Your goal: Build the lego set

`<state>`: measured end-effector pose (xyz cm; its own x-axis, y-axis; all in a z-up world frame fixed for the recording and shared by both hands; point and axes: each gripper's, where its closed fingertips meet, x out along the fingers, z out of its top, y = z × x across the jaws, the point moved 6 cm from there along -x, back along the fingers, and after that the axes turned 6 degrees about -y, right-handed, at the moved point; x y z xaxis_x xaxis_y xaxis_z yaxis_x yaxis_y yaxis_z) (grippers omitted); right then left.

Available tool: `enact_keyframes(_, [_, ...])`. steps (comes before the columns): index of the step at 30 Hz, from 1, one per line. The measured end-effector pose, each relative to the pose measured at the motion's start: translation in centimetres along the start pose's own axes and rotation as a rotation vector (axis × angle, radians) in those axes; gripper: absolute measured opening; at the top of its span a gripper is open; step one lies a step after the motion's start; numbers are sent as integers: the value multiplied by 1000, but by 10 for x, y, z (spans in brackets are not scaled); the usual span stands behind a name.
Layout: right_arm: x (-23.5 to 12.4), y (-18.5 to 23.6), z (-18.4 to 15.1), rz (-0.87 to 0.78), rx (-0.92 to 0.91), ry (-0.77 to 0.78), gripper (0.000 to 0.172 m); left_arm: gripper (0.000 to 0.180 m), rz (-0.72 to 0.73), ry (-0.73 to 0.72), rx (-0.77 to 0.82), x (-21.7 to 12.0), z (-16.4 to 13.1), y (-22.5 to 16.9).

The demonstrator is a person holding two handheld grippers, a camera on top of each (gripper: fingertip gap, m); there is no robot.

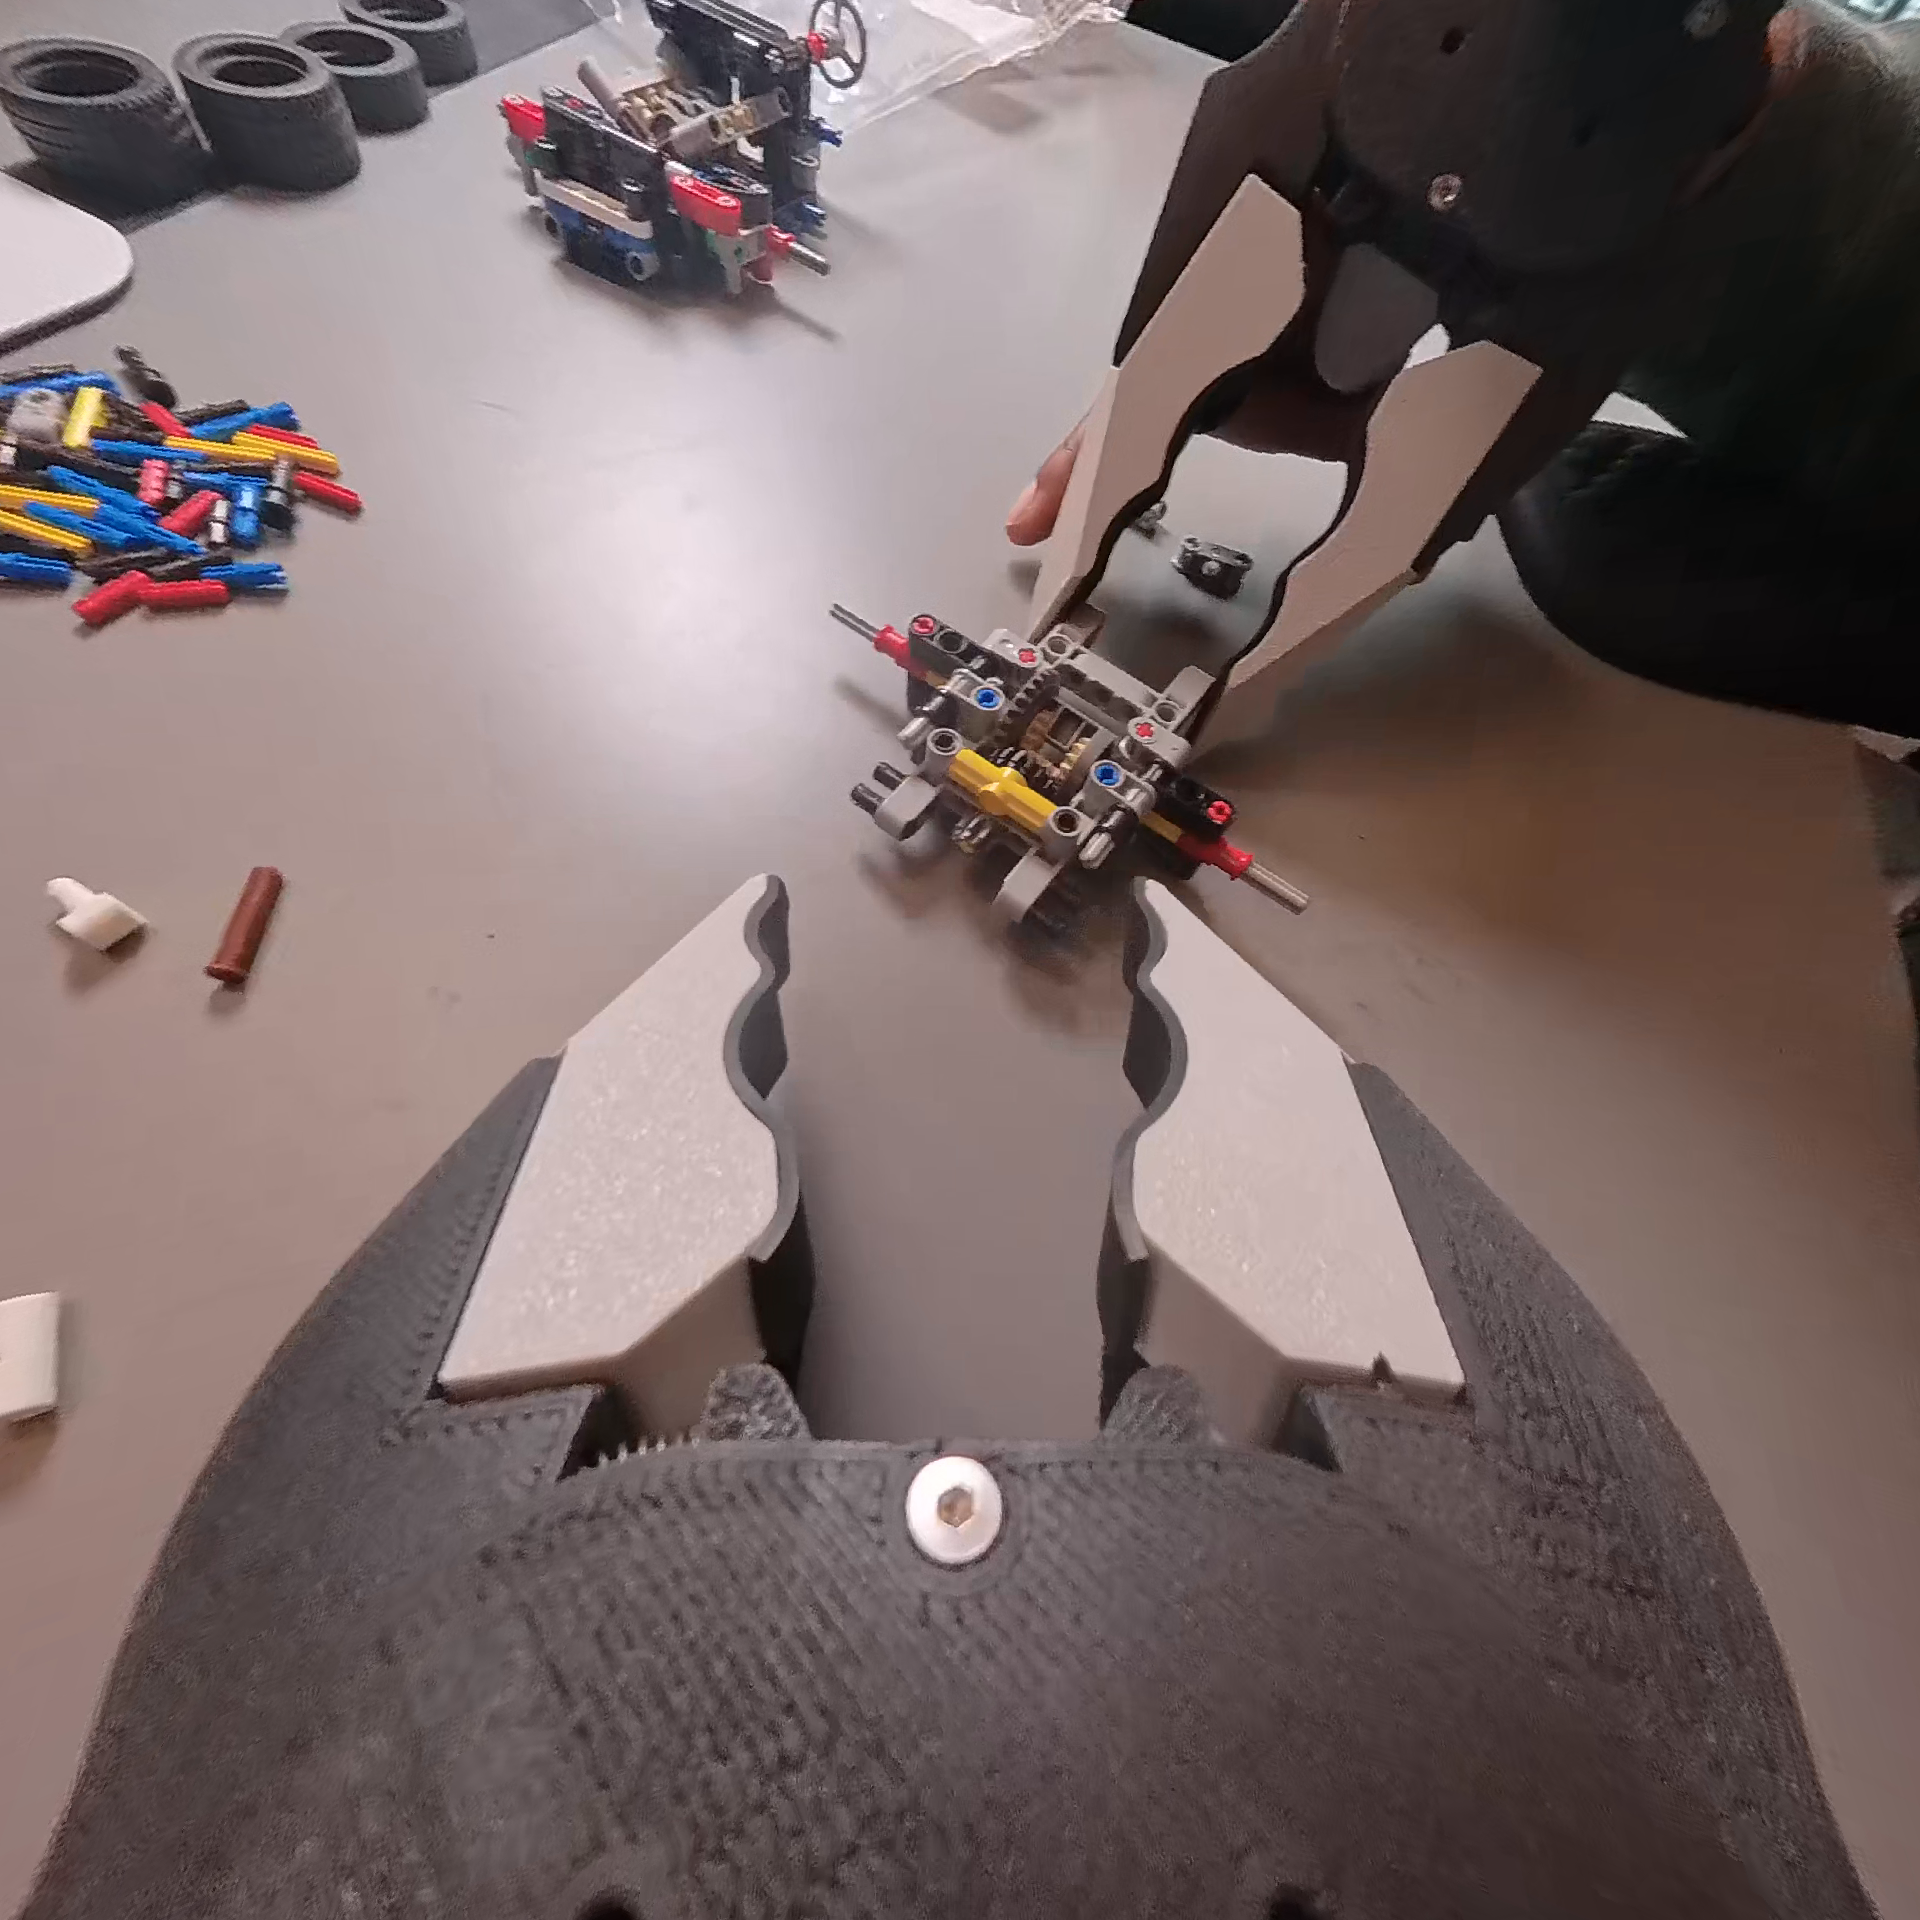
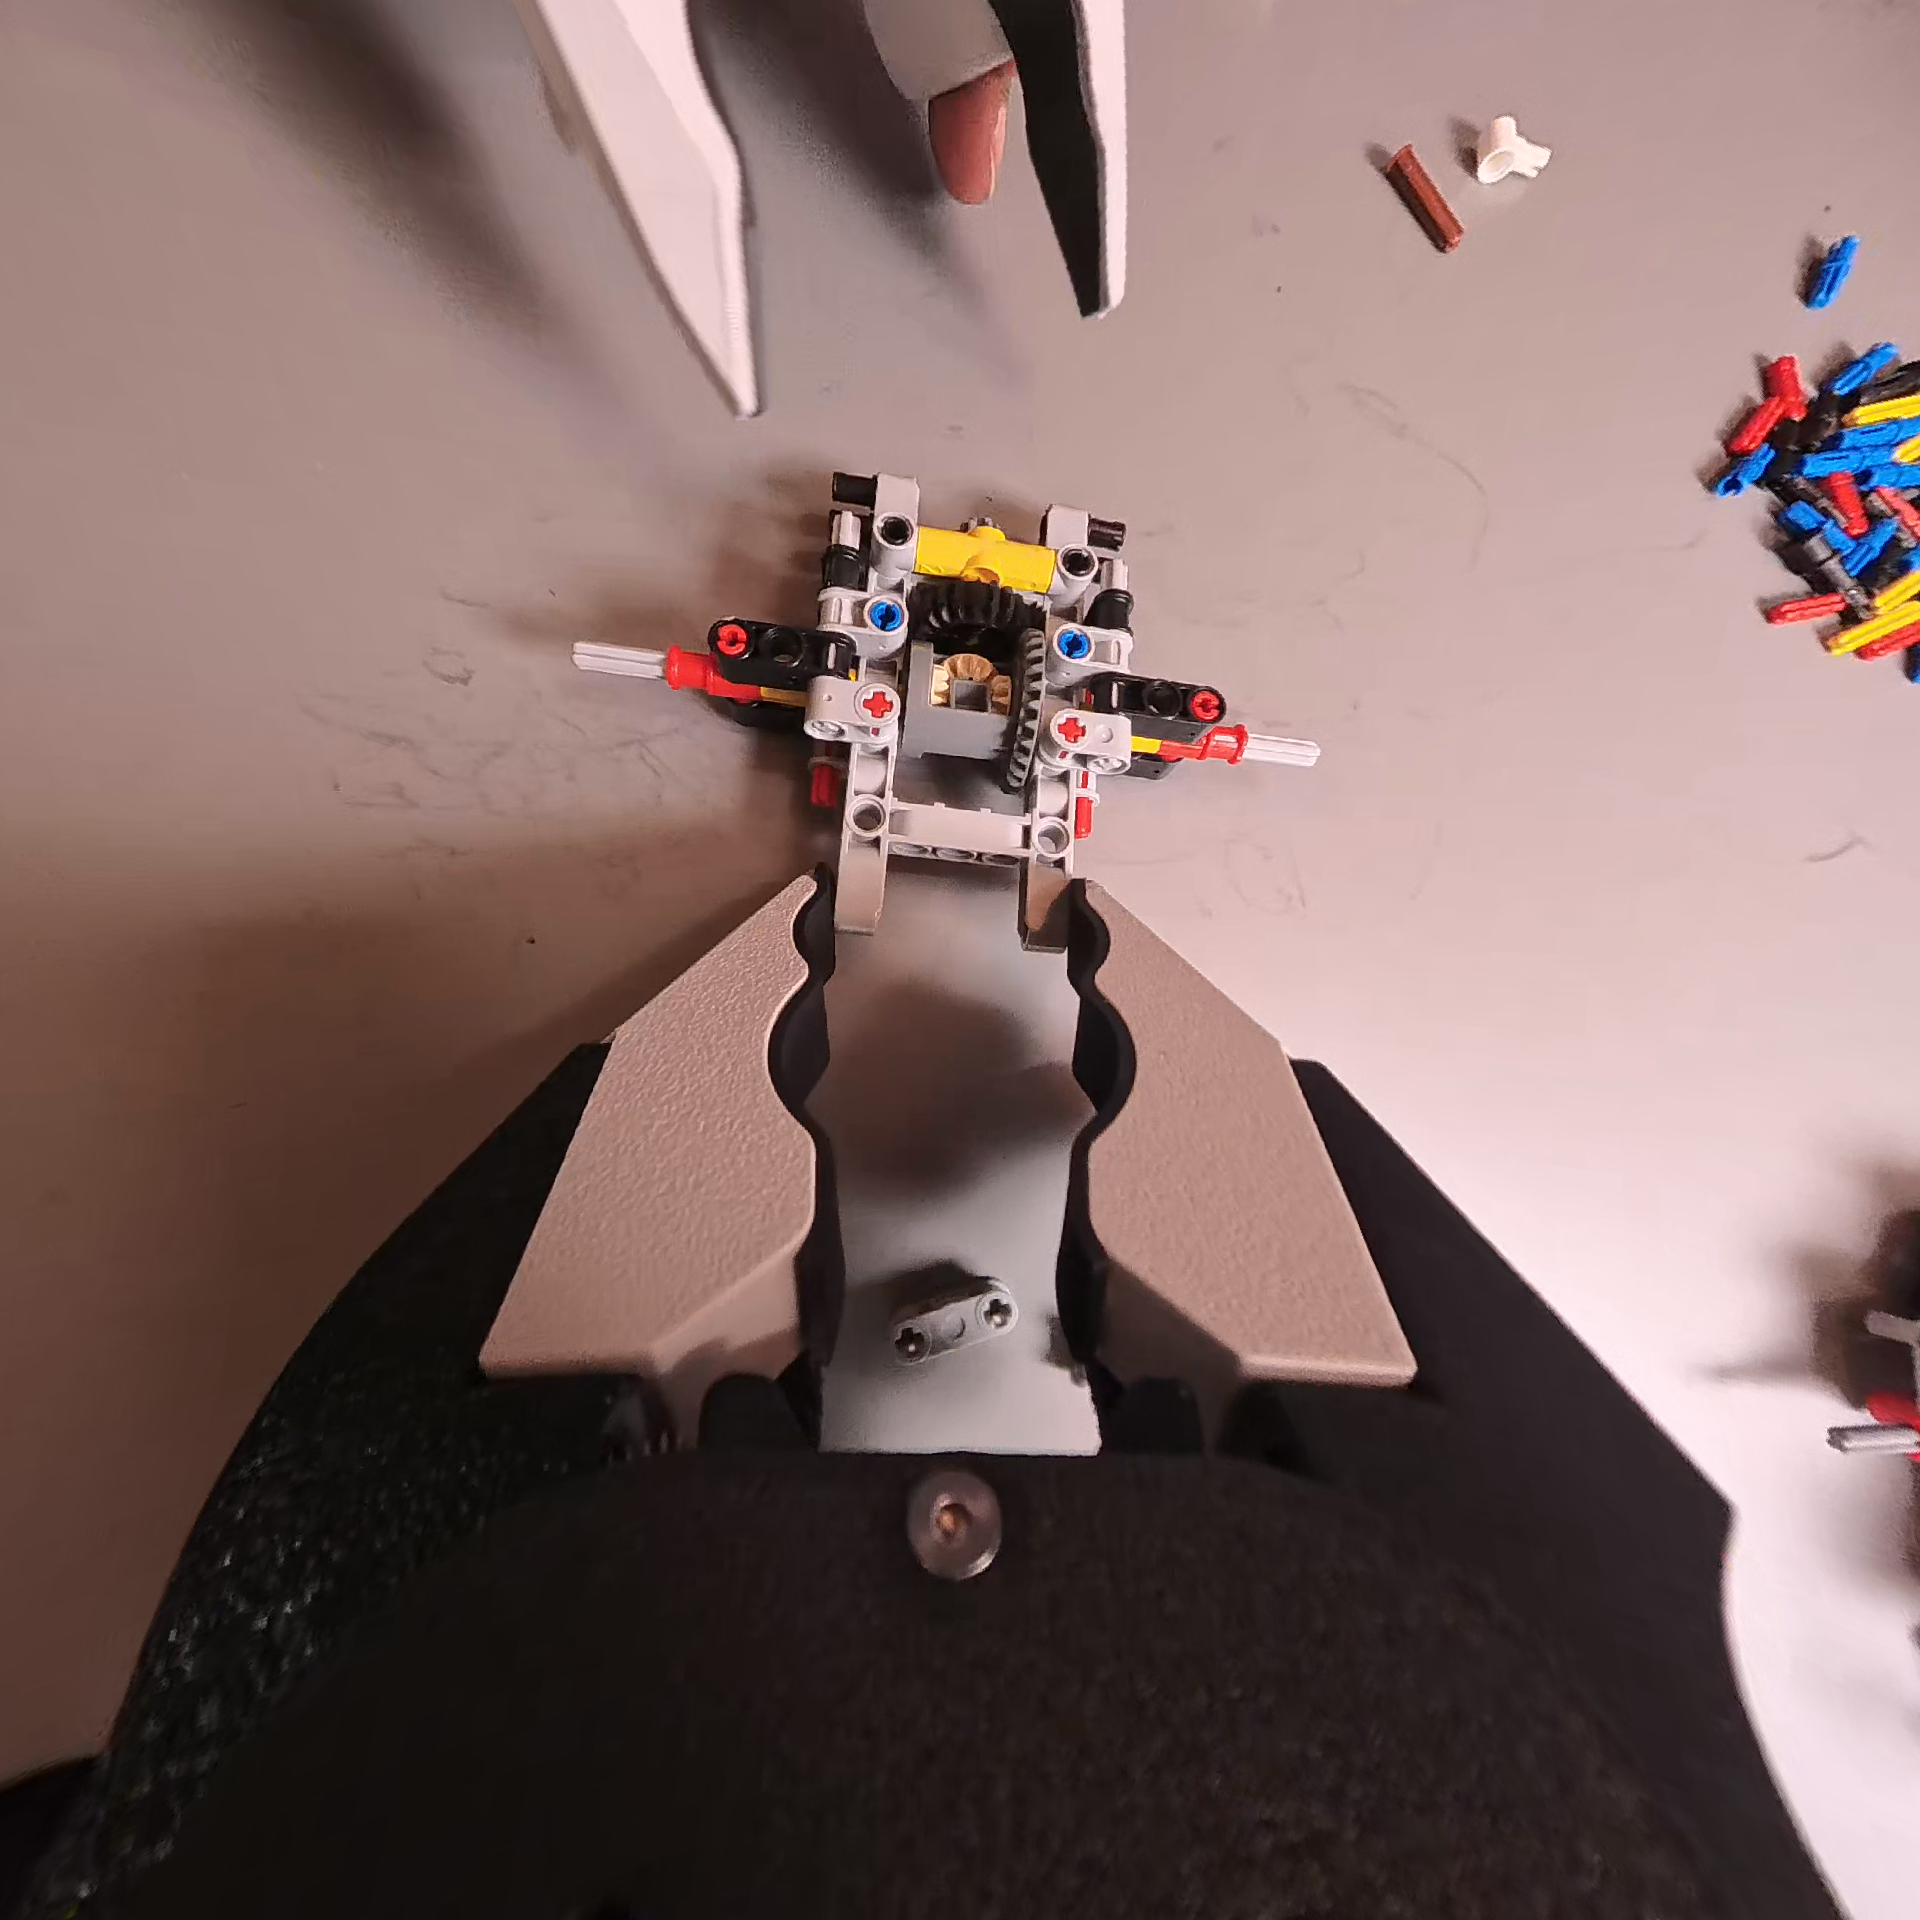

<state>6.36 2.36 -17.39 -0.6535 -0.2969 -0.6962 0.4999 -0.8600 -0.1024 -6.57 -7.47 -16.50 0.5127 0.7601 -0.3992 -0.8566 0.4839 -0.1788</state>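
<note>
Right gripper (image 2: 951, 914) clamped on gear assembly's (image 2: 956, 665) grey legs; left gripper (image 1: 956, 914) open nearby.

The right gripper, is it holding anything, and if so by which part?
Yes: the right gripper is shut on the gear assembly, by the two curved grey arms at its near end. The left gripper is open, holding nothing.

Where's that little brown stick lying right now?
The brown stick lies on the grey table, left in the left wrist view, beside a small white piece, apart from both grippers.

A grey toy-brick gear assembly (image 2: 966, 675) with a yellow piece and side axles lies flat on the bench (image 2: 312, 520), its near prongs between the right gripper (image 2: 951, 914) pads.
</note>
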Motion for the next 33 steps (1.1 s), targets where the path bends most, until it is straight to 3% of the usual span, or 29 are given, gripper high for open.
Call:
enact_keyframes(4, [0,2,-2,69,3,-12,44,78,-59,33,43,3,-3,-8])
enact_keyframes(8, [-1,5,-2,104,-23,-13,44,82,-86,82,109,6,-7,-16])
enact_keyframes(18, [0,5,-3,110,0,-26,44,59,-99,149,205,9,-13,-22])
enact_keyframes(28, [-1,7,-2,79,-23,-23,45,47,-2,147,325,12,-12,-16])
enact_keyframes(33, [-6,7,-3,65,-29,-35,48,28,-13,146,360,12,-13,-19])
